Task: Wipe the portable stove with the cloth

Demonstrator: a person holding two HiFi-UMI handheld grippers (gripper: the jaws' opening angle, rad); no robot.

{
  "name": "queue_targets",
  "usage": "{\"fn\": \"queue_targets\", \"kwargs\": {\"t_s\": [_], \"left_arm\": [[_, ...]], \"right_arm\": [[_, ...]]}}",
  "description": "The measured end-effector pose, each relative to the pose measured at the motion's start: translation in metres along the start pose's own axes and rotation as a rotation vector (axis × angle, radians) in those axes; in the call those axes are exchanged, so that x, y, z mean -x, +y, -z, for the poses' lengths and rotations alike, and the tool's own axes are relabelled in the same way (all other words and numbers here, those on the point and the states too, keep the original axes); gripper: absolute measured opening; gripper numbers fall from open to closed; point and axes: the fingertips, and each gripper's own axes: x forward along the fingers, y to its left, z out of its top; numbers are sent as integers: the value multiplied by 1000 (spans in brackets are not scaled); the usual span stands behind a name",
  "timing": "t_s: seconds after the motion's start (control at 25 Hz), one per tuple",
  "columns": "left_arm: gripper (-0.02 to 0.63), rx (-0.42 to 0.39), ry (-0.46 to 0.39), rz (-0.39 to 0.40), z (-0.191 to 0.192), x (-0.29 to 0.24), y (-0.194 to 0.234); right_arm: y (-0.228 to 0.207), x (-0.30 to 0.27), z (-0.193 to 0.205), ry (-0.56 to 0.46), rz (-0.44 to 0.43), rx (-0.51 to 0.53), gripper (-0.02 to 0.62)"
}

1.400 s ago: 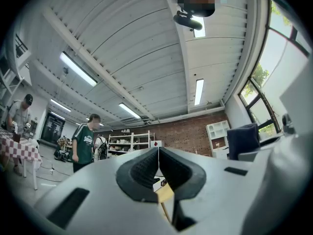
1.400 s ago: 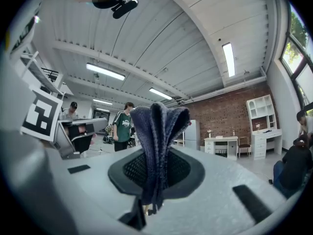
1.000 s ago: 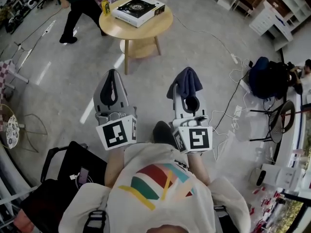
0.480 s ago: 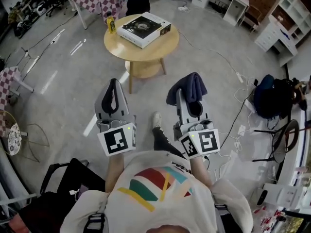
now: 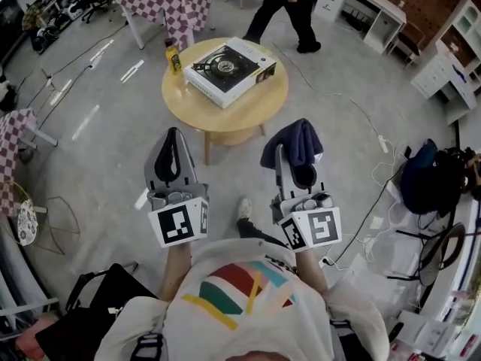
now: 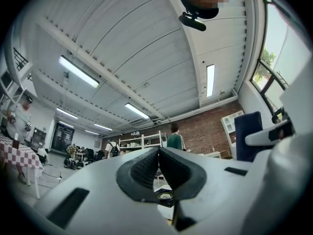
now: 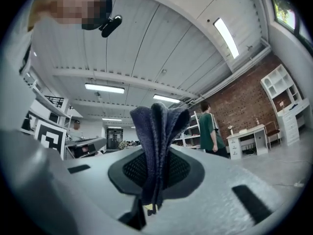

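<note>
The portable stove (image 5: 231, 71) sits on a round wooden table (image 5: 244, 119), with a small yellow bottle (image 5: 173, 57) at the table's edge. Well short of the table, the right gripper (image 5: 285, 150) pinches a dark blue cloth (image 5: 294, 140) between its jaws. The left gripper (image 5: 173, 138) is closed on nothing. A person (image 5: 289, 6) walks beyond the table.

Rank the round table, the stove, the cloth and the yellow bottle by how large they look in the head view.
1. round table
2. stove
3. cloth; it is nearer the camera, so it may look bigger than it really is
4. yellow bottle
</note>
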Motion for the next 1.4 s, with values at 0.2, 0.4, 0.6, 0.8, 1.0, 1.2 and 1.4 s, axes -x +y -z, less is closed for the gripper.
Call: {"fn": "queue_targets", "kwargs": {"t_s": [0.2,0.4,0.6,0.8,1.0,1.2,1.4], "left_arm": [[6,-28,-10,-18,8,-76,-8],[6,-33,30,-71,24,-134,-2],[6,-11,50,-90,34,-172,0],[6,10,81,-95,56,-197,3],[6,25,96,-100,73,-218,9],[6,25,61,-65,82,-252,15],[6,18,30,-42,86,-283,30]], "right_arm": [[-43,-71,10,36,-26,12,31],[-71,-125,26,90,-60,4,31],[-97,-164,39,122,-78,3,31],[-111,-197,63,161,-80,-26,31],[-113,-220,71,185,-91,-19,31],[-118,-250,73,176,-59,-10,31],[-116,-279,73,169,-38,27,31]]}}
